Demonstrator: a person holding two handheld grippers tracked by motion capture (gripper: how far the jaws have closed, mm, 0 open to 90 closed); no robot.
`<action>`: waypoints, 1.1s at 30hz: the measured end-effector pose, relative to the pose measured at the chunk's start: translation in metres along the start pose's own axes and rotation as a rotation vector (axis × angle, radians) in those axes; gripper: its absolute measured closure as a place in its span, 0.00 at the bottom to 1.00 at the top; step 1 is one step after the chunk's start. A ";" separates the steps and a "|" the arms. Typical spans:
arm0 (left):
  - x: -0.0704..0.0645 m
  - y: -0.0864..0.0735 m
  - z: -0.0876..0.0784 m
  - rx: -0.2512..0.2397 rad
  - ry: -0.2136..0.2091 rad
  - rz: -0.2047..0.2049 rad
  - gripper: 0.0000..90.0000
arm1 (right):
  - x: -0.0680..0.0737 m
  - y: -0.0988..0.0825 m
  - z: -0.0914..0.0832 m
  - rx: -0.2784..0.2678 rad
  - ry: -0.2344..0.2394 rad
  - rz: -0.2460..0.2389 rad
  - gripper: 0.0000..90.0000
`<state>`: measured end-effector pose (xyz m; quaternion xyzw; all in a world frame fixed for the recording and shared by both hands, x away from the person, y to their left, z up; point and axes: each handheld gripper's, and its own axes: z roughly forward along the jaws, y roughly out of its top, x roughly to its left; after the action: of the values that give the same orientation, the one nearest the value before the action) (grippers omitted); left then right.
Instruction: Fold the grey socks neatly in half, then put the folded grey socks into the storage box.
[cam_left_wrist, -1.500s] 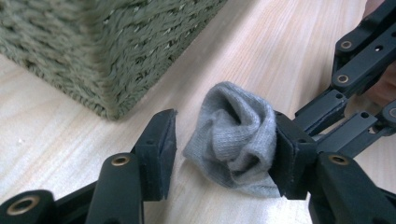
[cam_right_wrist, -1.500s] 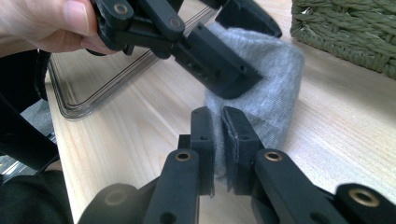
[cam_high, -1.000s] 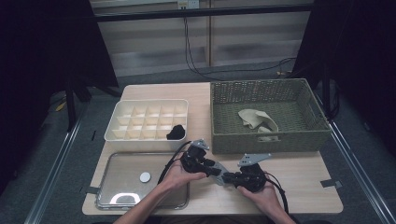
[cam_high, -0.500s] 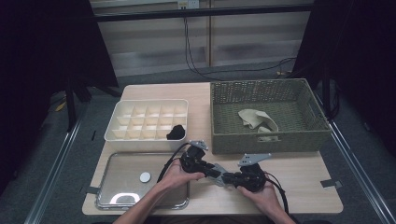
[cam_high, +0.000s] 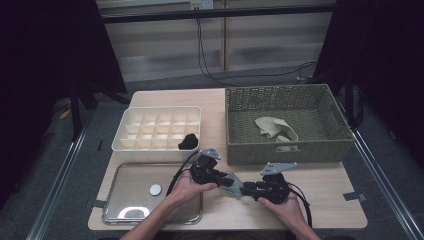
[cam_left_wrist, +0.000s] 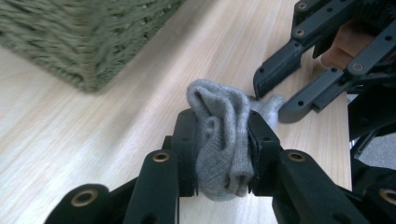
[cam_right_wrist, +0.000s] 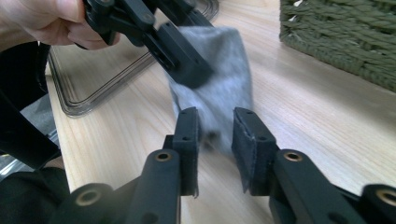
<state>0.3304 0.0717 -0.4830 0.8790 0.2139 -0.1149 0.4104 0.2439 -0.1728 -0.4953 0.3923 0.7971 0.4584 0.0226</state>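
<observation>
A grey sock (cam_left_wrist: 219, 140) is clamped bunched between the pads of the left tongs (cam_high: 231, 182), near the front edge of the surface (cam_high: 325, 200), about mid-width. The left jaws have just been closing, with the sock between them. The right tongs (cam_high: 246, 191) stand parted around the sock's other end; in the right gripper view (cam_right_wrist: 215, 140) the cloth lies in the gap with no pad seen pressing on it, and these jaws have just been opening. The two tongs meet tip to tip, a hand behind each. Around them: a metal tray (cam_high: 120, 210) at the front-left corner, just beside the left hand (cam_high: 187, 187), with a small round white piece (cam_high: 155, 189) lying in it. A white compartment box (cam_high: 150, 145) sits behind the tray toward the left edge, a black item (cam_high: 188, 141) in its front-right cell. A woven green basket (cam_high: 250, 150) occupies the back-right corner, a beige cloth (cam_high: 272, 127) inside; its front wall stands close behind both tongs. Bare wood lies directly under the sock.
</observation>
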 end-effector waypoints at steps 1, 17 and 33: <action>0.000 0.000 0.000 0.000 0.000 0.000 0.78 | 0.000 0.000 0.000 0.000 0.000 0.000 0.76; -0.006 -0.004 -0.021 0.004 0.063 0.016 0.77 | -0.009 0.006 -0.013 -0.082 -0.054 0.042 0.36; -0.009 -0.003 -0.045 -0.014 0.065 0.025 0.76 | -0.015 0.007 -0.024 -0.108 -0.105 0.069 0.20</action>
<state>0.3226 0.1054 -0.4529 0.8819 0.2168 -0.0797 0.4109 0.2494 -0.1978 -0.4808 0.4415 0.7549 0.4800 0.0697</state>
